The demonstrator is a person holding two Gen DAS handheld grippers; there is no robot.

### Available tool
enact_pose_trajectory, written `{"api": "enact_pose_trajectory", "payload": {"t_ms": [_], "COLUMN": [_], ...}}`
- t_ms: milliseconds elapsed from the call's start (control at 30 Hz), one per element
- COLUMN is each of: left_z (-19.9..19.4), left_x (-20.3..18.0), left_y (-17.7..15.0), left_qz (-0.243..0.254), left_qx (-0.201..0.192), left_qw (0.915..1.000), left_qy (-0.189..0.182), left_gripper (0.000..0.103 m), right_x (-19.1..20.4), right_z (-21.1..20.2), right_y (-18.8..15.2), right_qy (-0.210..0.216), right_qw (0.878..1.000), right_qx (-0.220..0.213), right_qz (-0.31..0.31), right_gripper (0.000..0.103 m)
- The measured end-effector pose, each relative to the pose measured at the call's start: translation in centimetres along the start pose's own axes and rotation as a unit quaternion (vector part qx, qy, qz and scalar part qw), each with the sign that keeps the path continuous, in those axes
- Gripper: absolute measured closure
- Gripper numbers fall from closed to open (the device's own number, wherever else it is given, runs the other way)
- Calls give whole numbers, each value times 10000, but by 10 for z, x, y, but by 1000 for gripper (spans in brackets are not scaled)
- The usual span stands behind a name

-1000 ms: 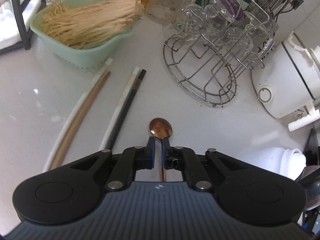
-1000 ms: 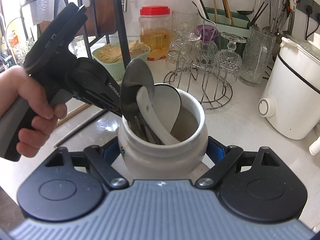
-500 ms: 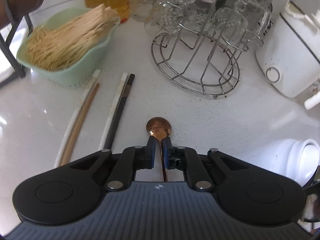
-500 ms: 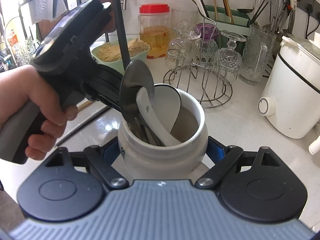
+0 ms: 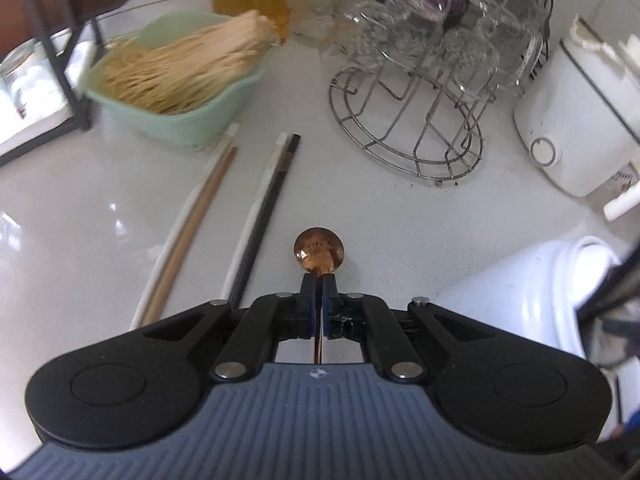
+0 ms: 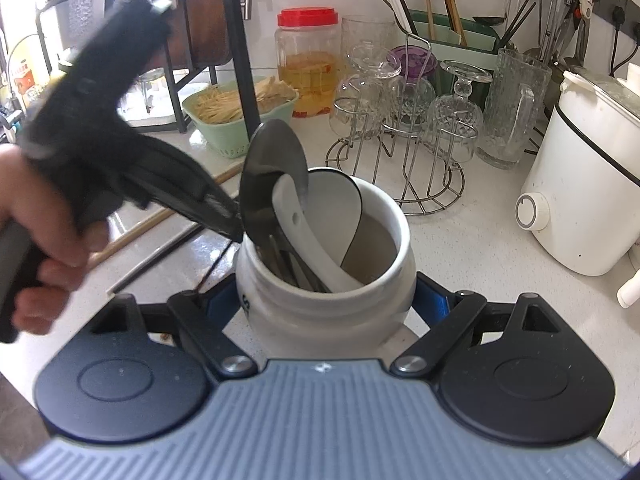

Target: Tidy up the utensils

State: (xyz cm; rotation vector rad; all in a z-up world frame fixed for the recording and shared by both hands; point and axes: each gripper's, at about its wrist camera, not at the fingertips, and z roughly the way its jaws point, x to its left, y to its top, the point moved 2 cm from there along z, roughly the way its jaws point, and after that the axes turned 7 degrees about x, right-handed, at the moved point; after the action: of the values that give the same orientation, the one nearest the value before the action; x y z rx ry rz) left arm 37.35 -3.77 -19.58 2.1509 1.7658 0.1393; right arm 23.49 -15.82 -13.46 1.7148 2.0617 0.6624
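A small copper spoon (image 5: pixel 319 250) sticks out in front of my left gripper (image 5: pixel 319 280), which is shut on its thin handle. The spoon hangs a little above the white counter. Two pairs of chopsticks (image 5: pixel 188 224) (image 5: pixel 260 216) lie on the counter to its left. My right gripper (image 6: pixel 324 302) is shut on a white ceramic jar (image 6: pixel 320 320) that stands on the counter. In the jar are a steel ladle (image 6: pixel 274 172) and white ceramic spoons (image 6: pixel 296 232). In the right wrist view a hand (image 6: pixel 40 248) holds the left gripper (image 6: pixel 236 232) just left of the jar's rim.
A green basket (image 5: pixel 176 128) of pale sticks sits at the back left beside a black rack leg (image 6: pixel 240 60). A wire stand (image 5: pixel 412 120) with upturned glasses, a red-lidded jar (image 6: pixel 308 60), a glass mug (image 6: pixel 512 108) and a white cooker (image 6: pixel 580 200) crowd the back and right.
The left gripper tightened on the copper spoon's handle, rose off the counter and came nearer the jar. The right gripper and jar stayed put.
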Motion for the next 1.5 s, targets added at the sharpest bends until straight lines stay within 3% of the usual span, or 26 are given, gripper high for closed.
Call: {"api": "enact_pose_trajectory", "payload": {"t_ms": [467, 800, 1133, 1300, 1400, 1433, 1500], "left_z": [-72, -98, -84, -59, -47, -43, -34], "left_x": [-8, -16, 1, 16, 19, 20, 22], "left_y": [-50, -72, -70, -67, -62, -60, -56], "left_qz": [-564, -679, -671, -406, -126, -84, 17], "left_qx": [-687, -1022, -870, -594, -560, -548, -510], "left_qw": [9958, 9919, 9937, 9970, 9981, 9983, 9985], "left_qy": [-239, -335, -237, -298, -245, -194, -180], "left_gripper": [100, 103, 103, 102, 85, 71, 64], "right_x": [0, -1, 0, 0, 0, -1, -1], "right_z": [-2, -3, -3, -3, -3, -2, -2], "right_y": [-4, -7, -8, -8, -7, -7, -6], "right_qy": [158, 236, 242, 243, 261, 276, 291], "right_qw": [9994, 9986, 9984, 9983, 9983, 9982, 9981], "right_qx": [-180, -359, -420, -427, -405, -405, -405], "right_qz": [-231, -309, -281, -305, -343, -349, -373], "right_gripper": [12, 12, 12, 12, 12, 12, 12]}}
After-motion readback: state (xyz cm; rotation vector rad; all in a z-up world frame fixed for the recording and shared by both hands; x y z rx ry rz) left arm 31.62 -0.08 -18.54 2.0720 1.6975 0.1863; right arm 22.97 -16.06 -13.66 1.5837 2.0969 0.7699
